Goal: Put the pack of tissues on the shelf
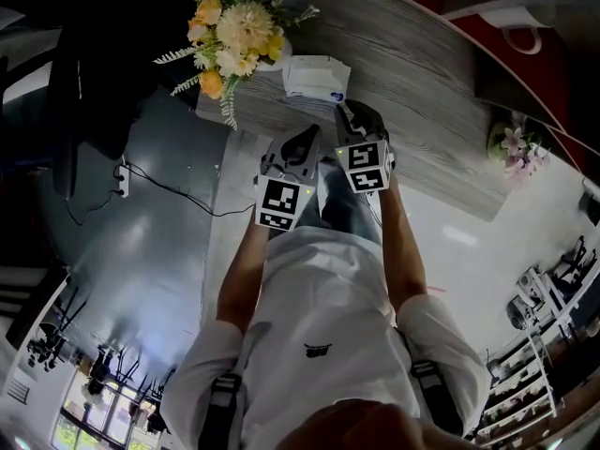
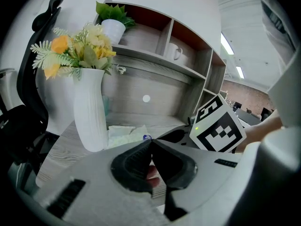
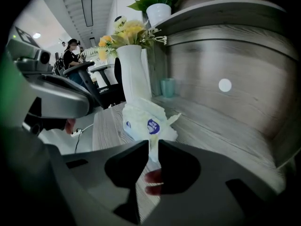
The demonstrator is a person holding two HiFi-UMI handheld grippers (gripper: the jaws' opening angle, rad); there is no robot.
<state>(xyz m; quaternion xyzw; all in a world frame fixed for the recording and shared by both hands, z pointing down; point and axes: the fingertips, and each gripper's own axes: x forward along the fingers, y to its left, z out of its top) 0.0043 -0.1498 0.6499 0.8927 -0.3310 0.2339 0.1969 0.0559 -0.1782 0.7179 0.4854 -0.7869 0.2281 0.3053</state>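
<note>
The white pack of tissues (image 1: pixel 315 75) lies on the wood-grain desk (image 1: pixel 422 92), beside a white vase of yellow flowers (image 1: pixel 234 31). My right gripper (image 1: pixel 349 112) reaches its near end. In the right gripper view the pack (image 3: pixel 145 120) is just ahead, and the right gripper (image 3: pixel 154 146) is shut on the pack's crinkled wrapper edge. My left gripper (image 1: pixel 305 141) hovers just left of it, short of the pack. Its jaws meet in the left gripper view, where the left gripper (image 2: pixel 151 141) holds nothing and the pack (image 2: pixel 124 135) lies beyond. The shelf (image 2: pixel 155 62) rises behind the desk.
On the shelf stand a potted plant (image 2: pixel 113 28) and a white mug (image 2: pixel 176 53). A teal cup (image 3: pixel 167 87) sits behind the vase (image 3: pixel 134 81). A black chair (image 1: pixel 89 64) is at the left, with a cable and power strip (image 1: pixel 122 181) on the floor. A small flower pot (image 1: pixel 514 148) stands at the right.
</note>
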